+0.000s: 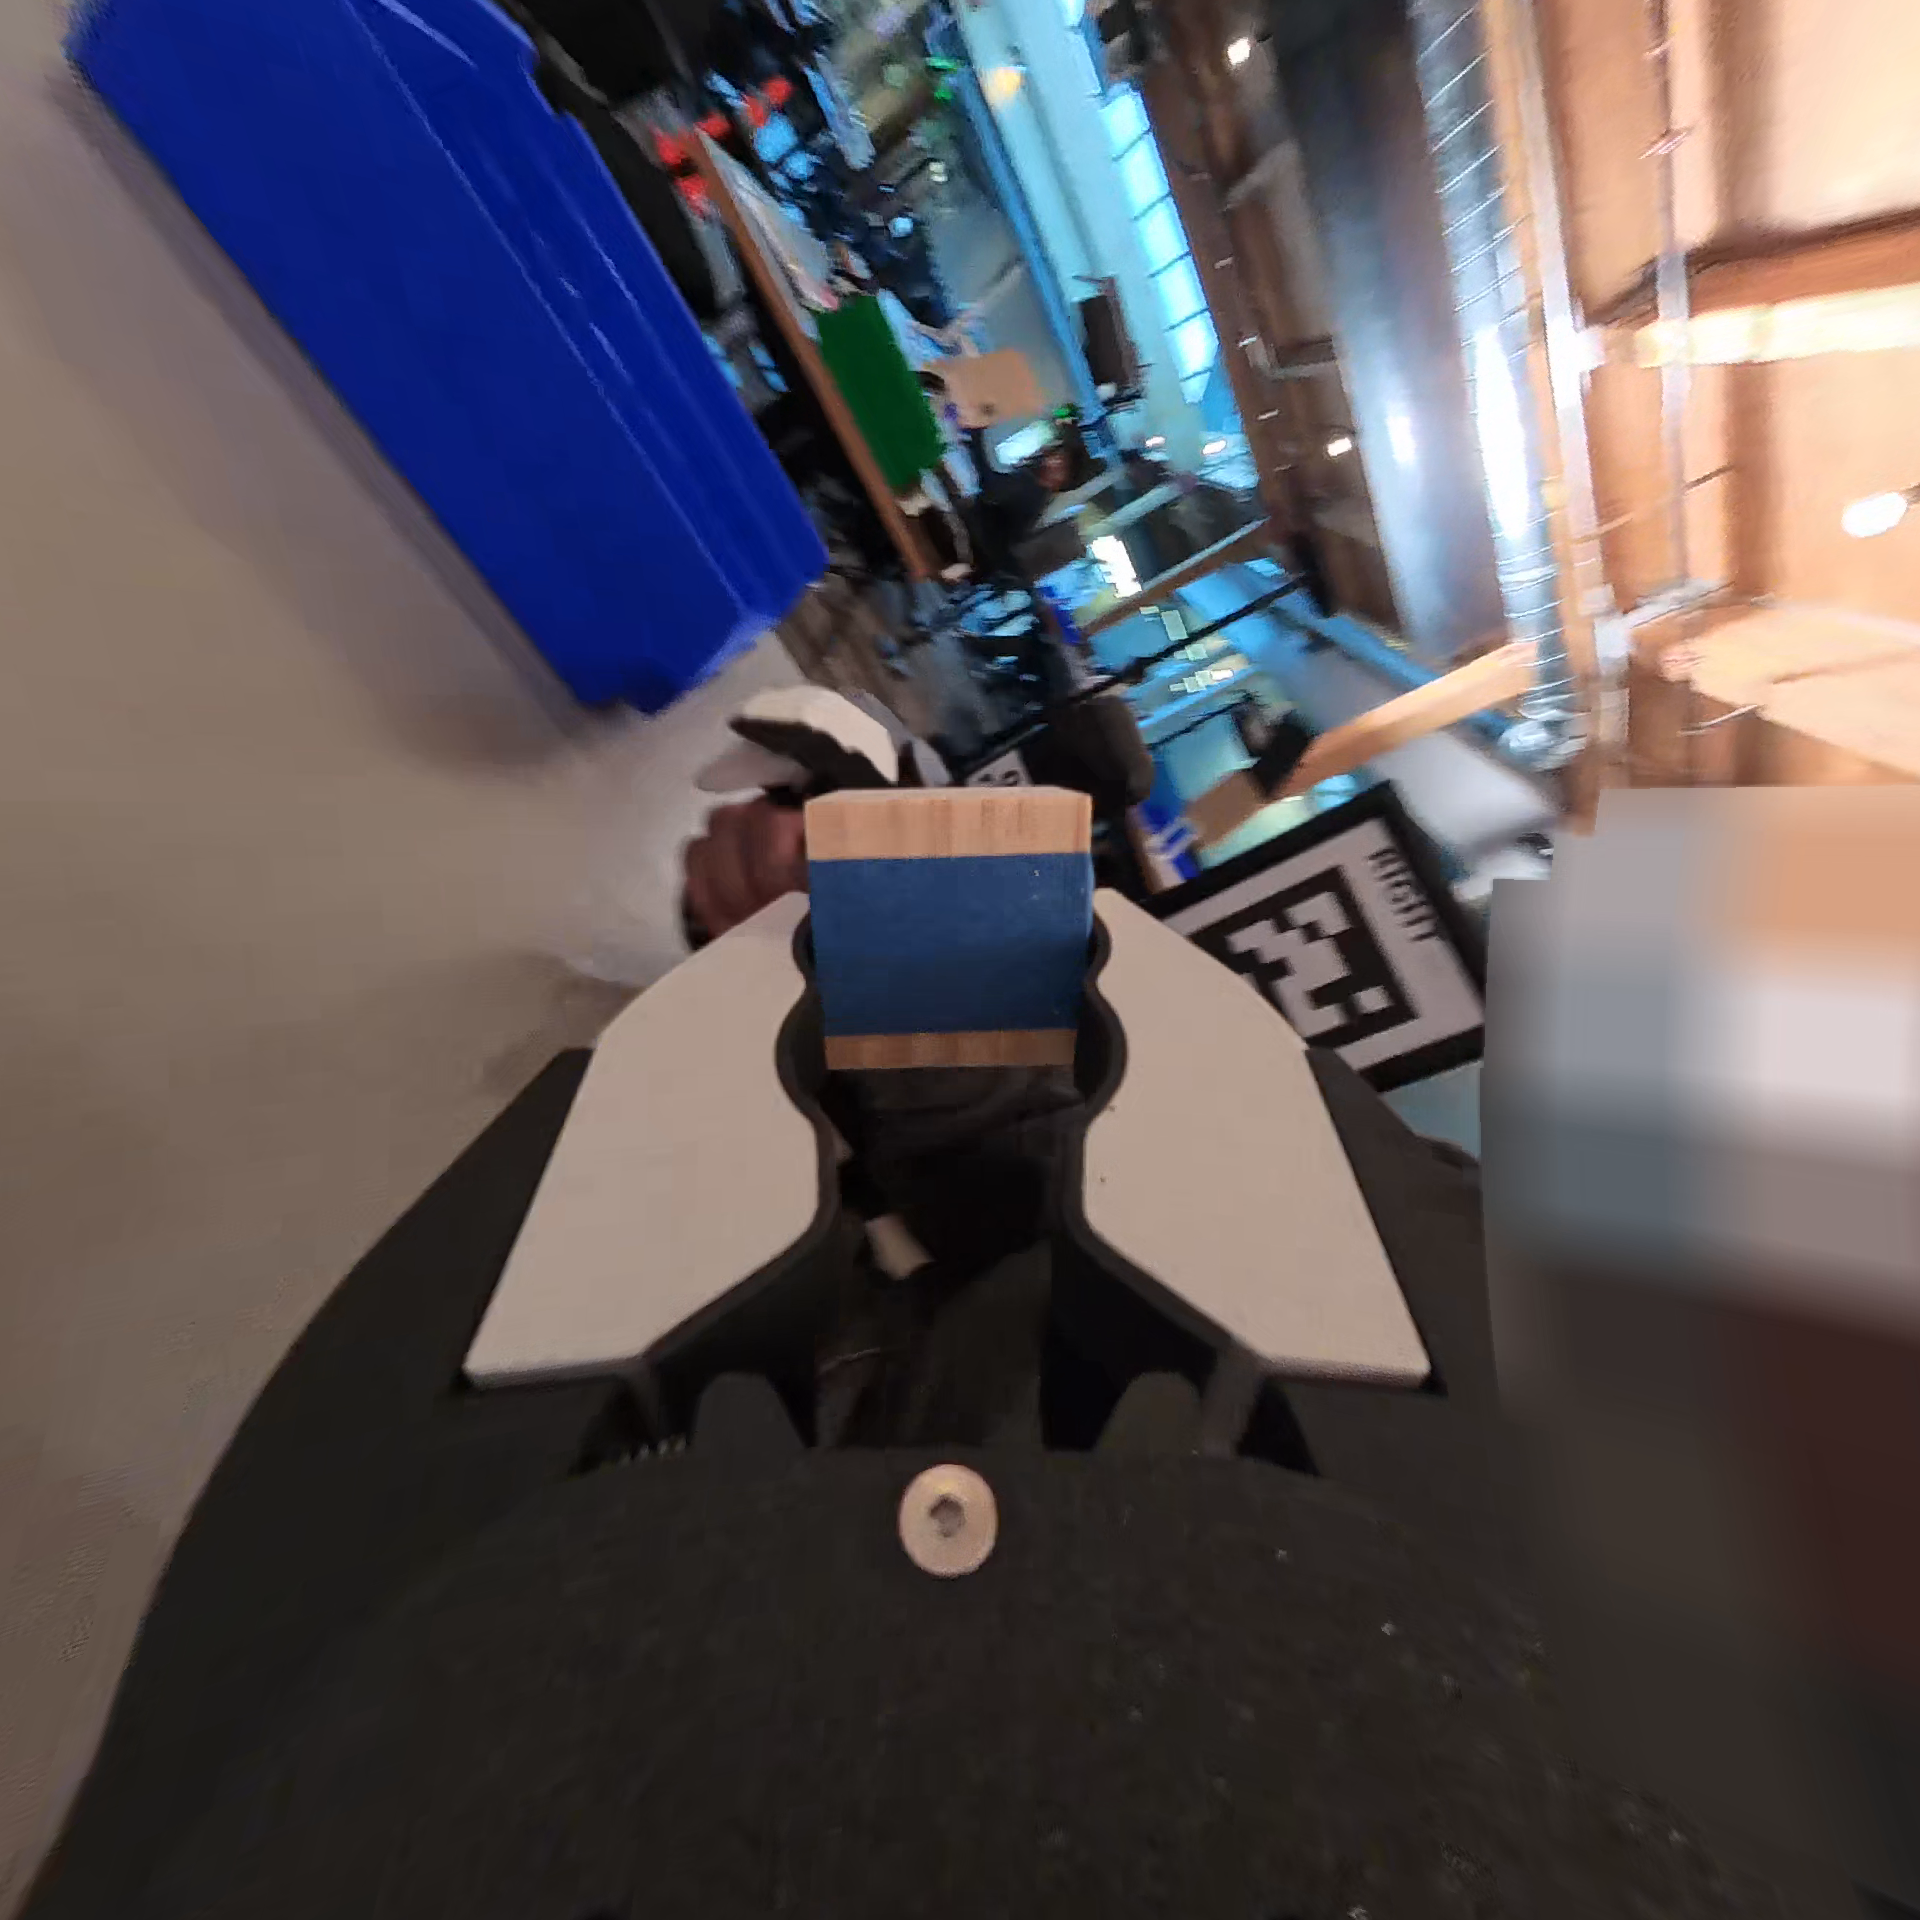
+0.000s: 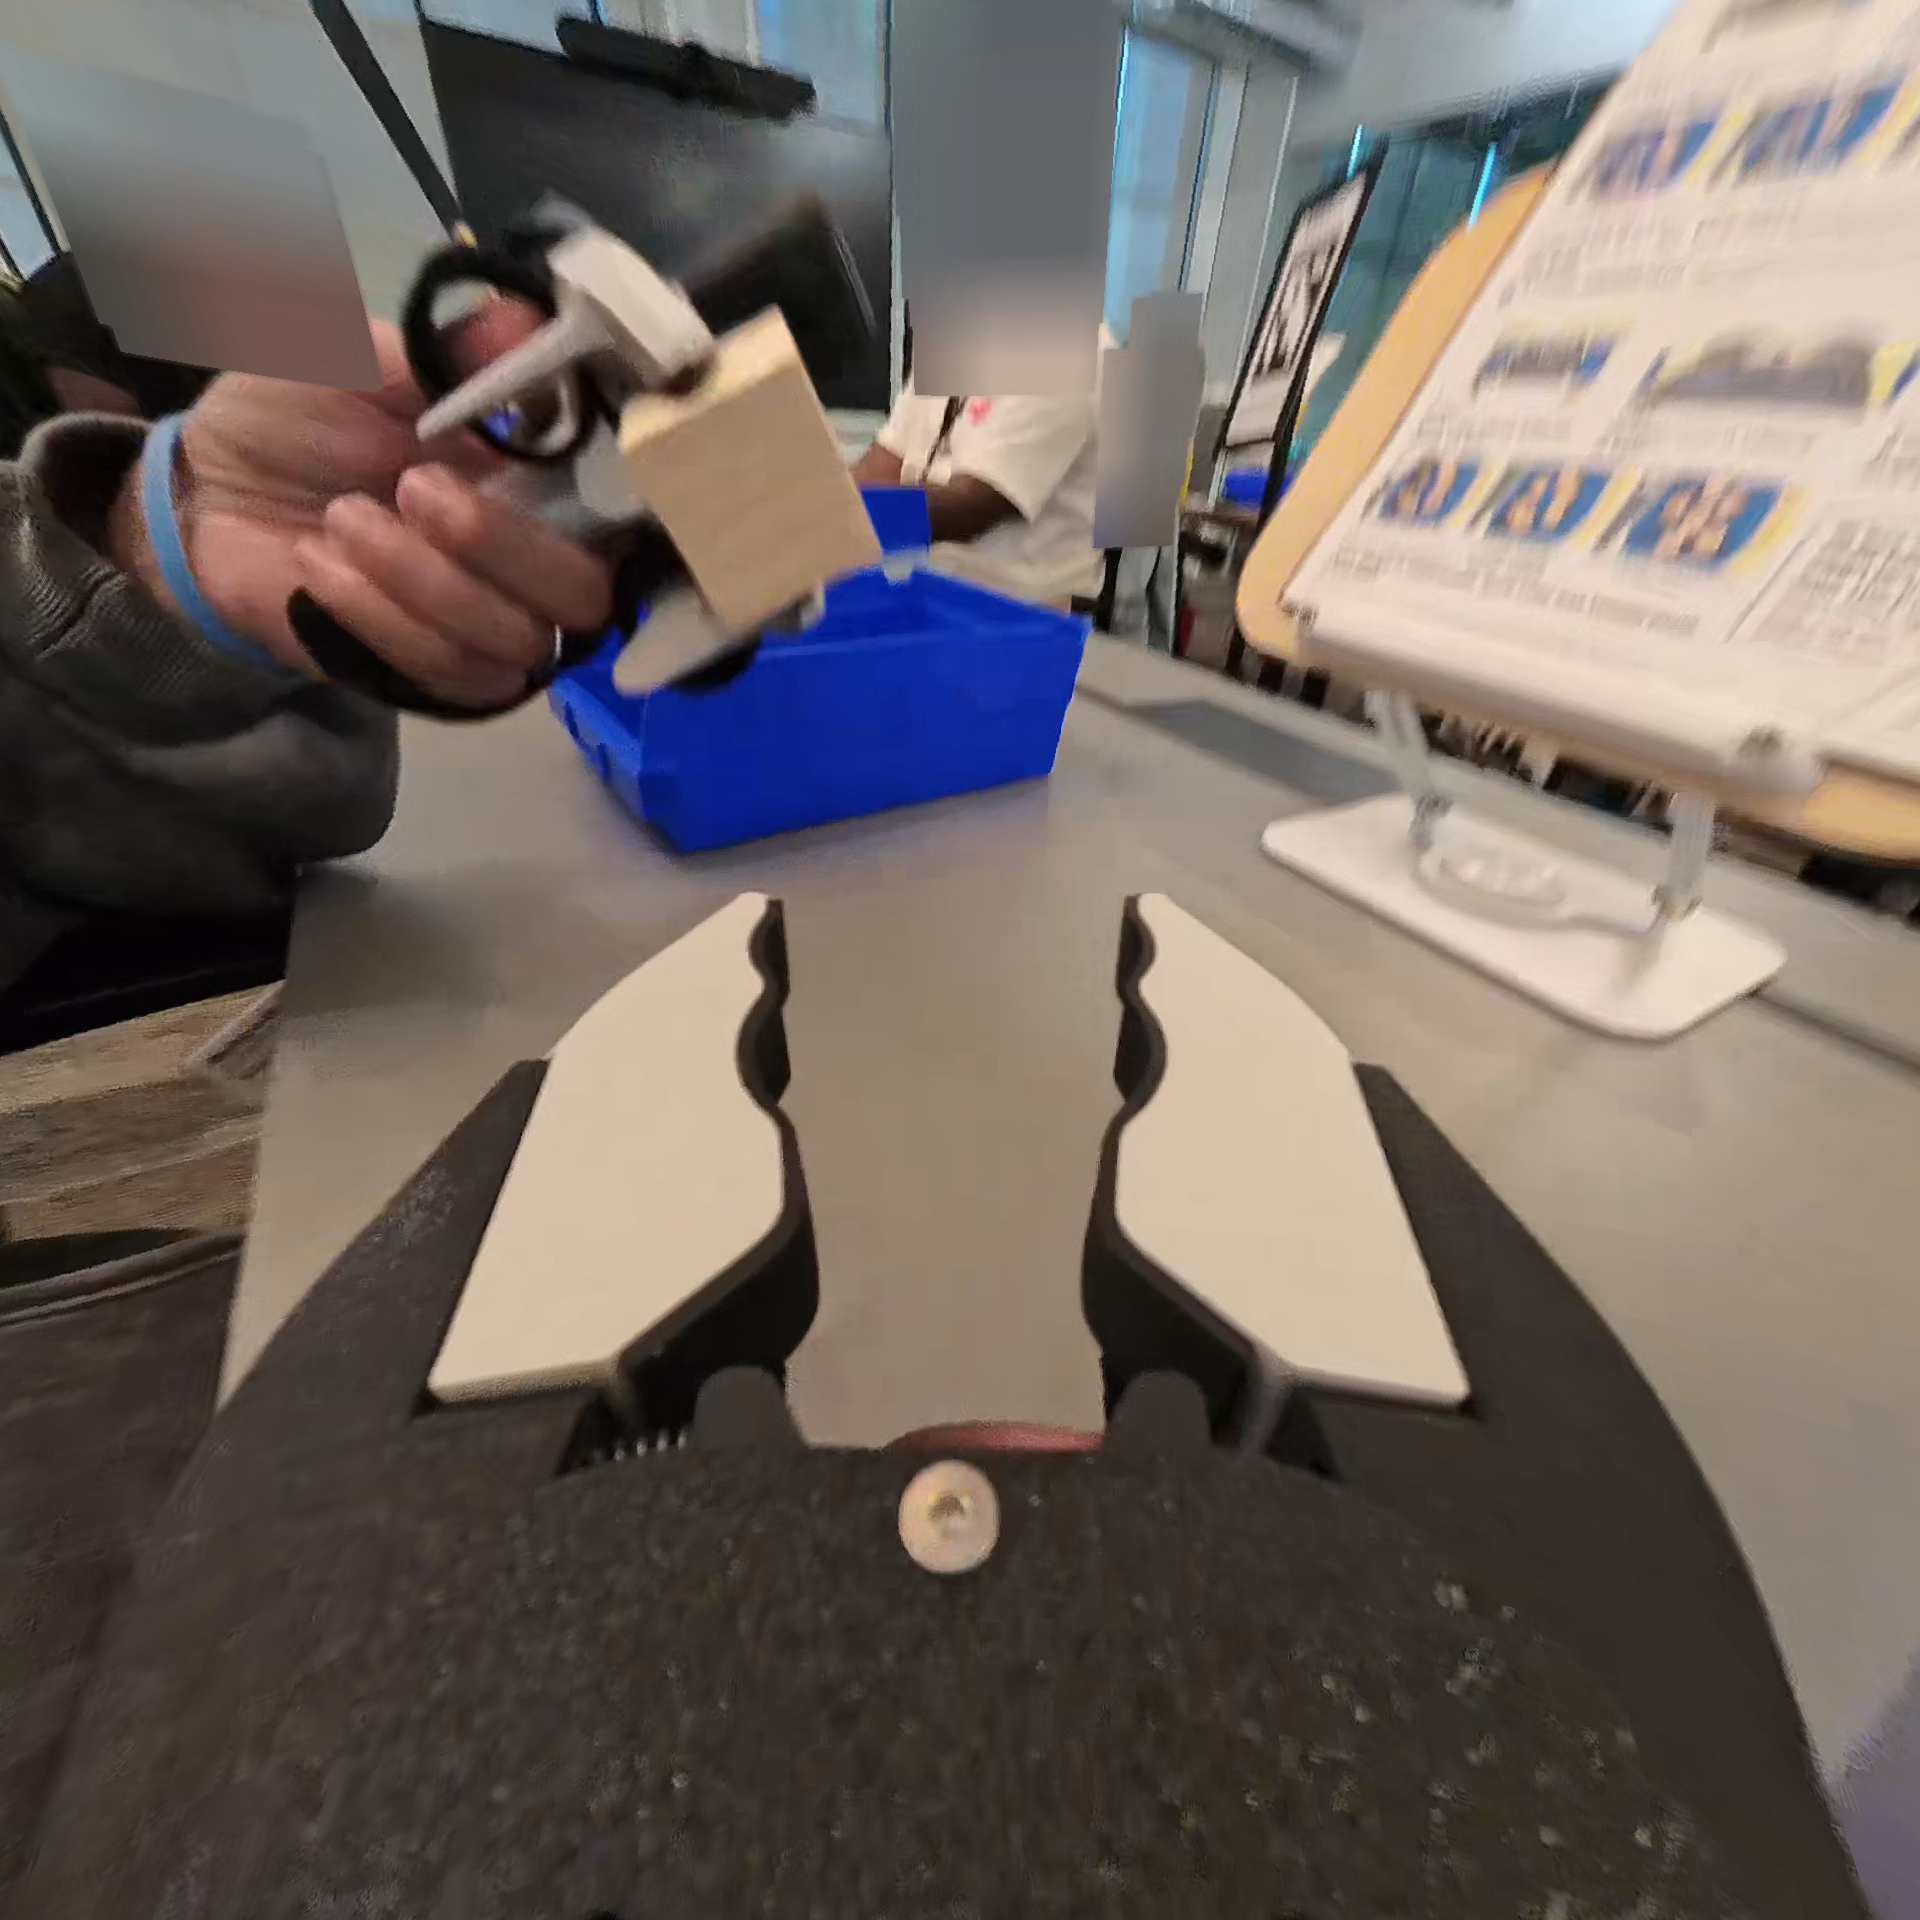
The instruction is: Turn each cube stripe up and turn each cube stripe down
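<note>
The grey table (image 2: pixel 1351 1195) is seen bare under the right gripper (image 2: pixel 951 935), jaws spread apart, nothing held. Behind sits a blue bin (image 2: pixel 831 727). The cube (image 1: pixel 948 940) is clamped in the left gripper (image 1: pixel 951 961), lifted off the table, up-left of the right jaws, stripe facing the left camera, probably mid-flip.
</note>
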A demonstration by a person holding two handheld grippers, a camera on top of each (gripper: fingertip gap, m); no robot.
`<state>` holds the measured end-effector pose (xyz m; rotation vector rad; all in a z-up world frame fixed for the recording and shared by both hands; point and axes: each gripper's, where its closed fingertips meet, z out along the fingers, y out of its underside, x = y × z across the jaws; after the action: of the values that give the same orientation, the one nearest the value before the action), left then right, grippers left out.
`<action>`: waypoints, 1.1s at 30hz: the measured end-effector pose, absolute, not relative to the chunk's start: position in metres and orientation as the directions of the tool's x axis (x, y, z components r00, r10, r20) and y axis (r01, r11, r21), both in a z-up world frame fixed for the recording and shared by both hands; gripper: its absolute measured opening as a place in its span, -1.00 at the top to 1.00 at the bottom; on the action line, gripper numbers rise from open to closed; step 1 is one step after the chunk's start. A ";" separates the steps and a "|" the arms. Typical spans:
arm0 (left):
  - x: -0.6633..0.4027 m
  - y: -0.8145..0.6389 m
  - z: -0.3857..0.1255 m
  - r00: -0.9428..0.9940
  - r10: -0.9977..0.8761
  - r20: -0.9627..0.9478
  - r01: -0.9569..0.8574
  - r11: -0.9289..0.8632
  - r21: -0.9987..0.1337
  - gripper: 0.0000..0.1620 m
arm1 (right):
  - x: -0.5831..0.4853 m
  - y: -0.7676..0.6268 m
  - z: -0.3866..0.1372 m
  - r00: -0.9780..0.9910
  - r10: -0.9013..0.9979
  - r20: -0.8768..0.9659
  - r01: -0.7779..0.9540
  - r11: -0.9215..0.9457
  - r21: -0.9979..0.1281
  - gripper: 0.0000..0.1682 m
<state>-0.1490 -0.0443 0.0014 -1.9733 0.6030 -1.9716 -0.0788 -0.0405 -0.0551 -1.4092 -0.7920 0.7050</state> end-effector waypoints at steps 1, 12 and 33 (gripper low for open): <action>-0.141 -0.048 -0.003 -0.060 -0.427 0.902 -0.096 -0.897 -0.431 0.46 | -0.083 -0.040 -0.049 0.569 0.816 0.101 0.029 0.103 -0.994 0.28; -0.123 -0.019 -0.045 -0.127 -0.124 0.984 -0.037 -0.991 -0.129 0.46 | -0.132 -0.018 -0.046 0.528 0.821 0.216 0.078 0.206 -0.975 0.09; -0.137 -0.041 -0.052 0.061 -0.576 0.815 -0.064 -0.818 -0.572 0.04 | -0.101 -0.021 -0.043 0.555 0.819 0.144 0.122 0.091 -0.988 0.46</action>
<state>-0.1372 -0.0413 -0.0518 -1.9614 0.6383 -1.8081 -0.1011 -0.0214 -0.0426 -1.4080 -0.8748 0.6314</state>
